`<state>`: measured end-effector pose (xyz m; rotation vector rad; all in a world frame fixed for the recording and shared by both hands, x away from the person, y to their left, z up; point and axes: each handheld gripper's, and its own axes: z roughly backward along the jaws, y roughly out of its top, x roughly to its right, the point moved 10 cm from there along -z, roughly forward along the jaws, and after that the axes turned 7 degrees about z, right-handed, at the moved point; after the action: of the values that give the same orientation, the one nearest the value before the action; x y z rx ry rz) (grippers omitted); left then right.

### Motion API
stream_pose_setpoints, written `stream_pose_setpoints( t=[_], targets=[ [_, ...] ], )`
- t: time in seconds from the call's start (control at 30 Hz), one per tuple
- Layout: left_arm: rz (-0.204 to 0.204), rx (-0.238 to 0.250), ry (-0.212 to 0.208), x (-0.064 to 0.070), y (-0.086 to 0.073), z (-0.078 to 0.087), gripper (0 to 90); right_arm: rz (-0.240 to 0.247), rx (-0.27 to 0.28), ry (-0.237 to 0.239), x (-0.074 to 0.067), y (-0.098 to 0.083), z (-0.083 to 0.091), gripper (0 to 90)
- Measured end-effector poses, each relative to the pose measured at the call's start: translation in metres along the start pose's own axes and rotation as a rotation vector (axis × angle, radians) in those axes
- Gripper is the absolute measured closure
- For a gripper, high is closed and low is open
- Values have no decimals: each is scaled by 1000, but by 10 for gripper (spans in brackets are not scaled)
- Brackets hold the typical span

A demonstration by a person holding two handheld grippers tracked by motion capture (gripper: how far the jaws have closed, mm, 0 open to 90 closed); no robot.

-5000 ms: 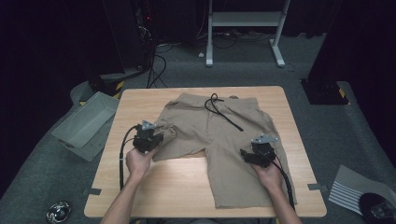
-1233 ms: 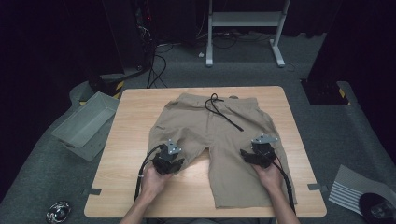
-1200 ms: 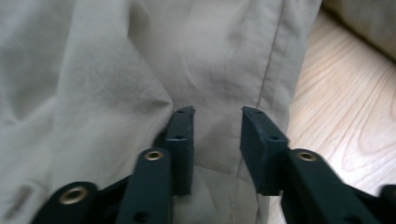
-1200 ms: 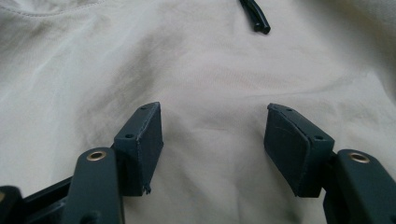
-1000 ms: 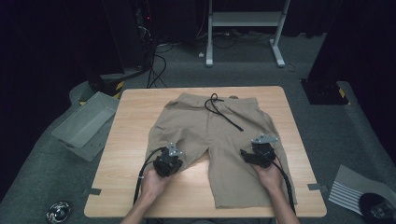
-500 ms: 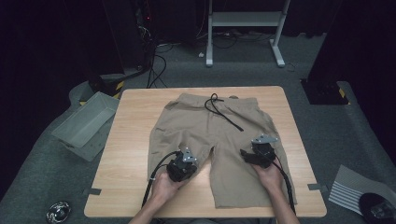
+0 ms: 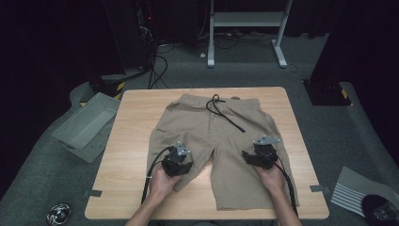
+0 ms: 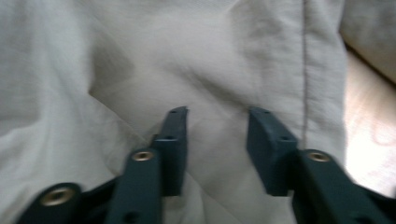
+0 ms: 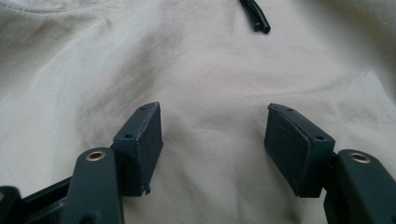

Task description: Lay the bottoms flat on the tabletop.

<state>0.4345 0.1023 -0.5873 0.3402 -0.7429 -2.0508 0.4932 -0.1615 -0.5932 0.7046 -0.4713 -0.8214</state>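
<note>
The shorts (image 7: 221, 141) are showing as matt tan woven cloth, softly creased, with a stitched seam at two o'clock in the left gripper view, and a smooth black cord (image 7: 226, 114) is lying on them at twelve o'clock. The table (image 7: 131, 127) is looking like pale, smooth wood. At nine o'clock, a bin (image 7: 84, 125) is appearing as dull grey plastic.

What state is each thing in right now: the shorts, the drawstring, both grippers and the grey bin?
Shorts: spread flat on table, left leg folded shorter.
Drawstring: untied, trailing loose.
Left gripper: jaws just opened, apart over fabric.
Right gripper: open, resting on right leg.
Grey bin: on floor, empty.
</note>
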Motion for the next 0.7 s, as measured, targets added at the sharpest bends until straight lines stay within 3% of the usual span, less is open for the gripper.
stream_pose_setpoints(
  t=[0.13, 0.2, 0.37, 0.47, 0.6, 0.7],
  targets=[
    [-34, -24, -46, 12, -5, 4, 811, 0, 0, 1, 0, 0, 0, 366],
    [-31, -31, -84, 19, -7, 5, 878, 0, 0, 1, 0, 0, 0, 366],
    [-62, -61, -162, 42, -14, 10, 898, 1, 0, 0, 0, 0, 0, 366],
    [-99, -33, -137, 45, -11, 13, 854, 0, 0, 1, 0, 0, 0, 366],
    [-44, 50, -63, 28, 3, 14, 657, -1, -1, 1, 0, 0, 0, 366],
    [-17, 36, -39, 19, 2, 8, 621, 0, 0, 0, 0, 0, 0, 366]
  ],
)
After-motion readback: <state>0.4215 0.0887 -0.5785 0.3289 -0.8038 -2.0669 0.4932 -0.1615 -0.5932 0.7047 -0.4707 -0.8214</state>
